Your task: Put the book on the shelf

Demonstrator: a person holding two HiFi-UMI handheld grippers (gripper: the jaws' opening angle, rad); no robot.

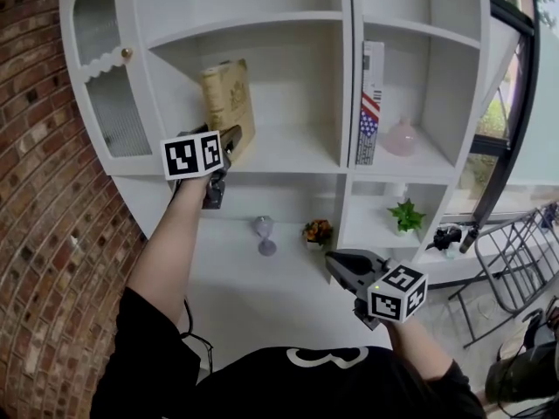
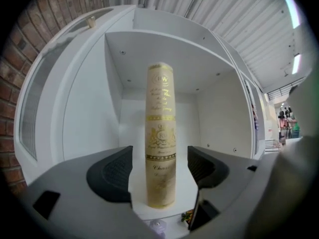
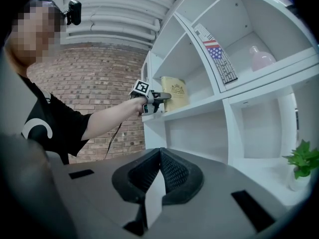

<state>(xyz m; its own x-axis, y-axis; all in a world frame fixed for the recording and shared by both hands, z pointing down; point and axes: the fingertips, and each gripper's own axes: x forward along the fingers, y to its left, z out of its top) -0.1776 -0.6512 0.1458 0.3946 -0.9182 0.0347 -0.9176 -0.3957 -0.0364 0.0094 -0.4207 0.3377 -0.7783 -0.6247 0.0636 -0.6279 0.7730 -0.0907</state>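
Cream-gold book (image 2: 160, 133): upright on your white shelf (image 1: 297, 151), gold spine lettering starts "Cha", rest unreadable.
Left tool (image 2: 159, 169): your jaws spread beside it, not touching.
Right tool (image 3: 160, 168): pressed together, empty.

Book (image 1: 229, 101) upright in shelf (image 1: 297, 151) bay; free room R of it, divider (image 1: 345, 77) beyond.

A red brick wall (image 1: 44, 190) runs left of the left hand-held gripper (image 1: 232, 136). To its right stand a flag-printed white upright box (image 1: 370, 103) and a pale pink glass vase (image 1: 401, 138). Near the right hand-held gripper (image 1: 339, 267) are a lilac hourglass ornament (image 1: 265, 236), a pot of orange flowers (image 1: 318, 231) and a small green potted plant (image 1: 407, 216).
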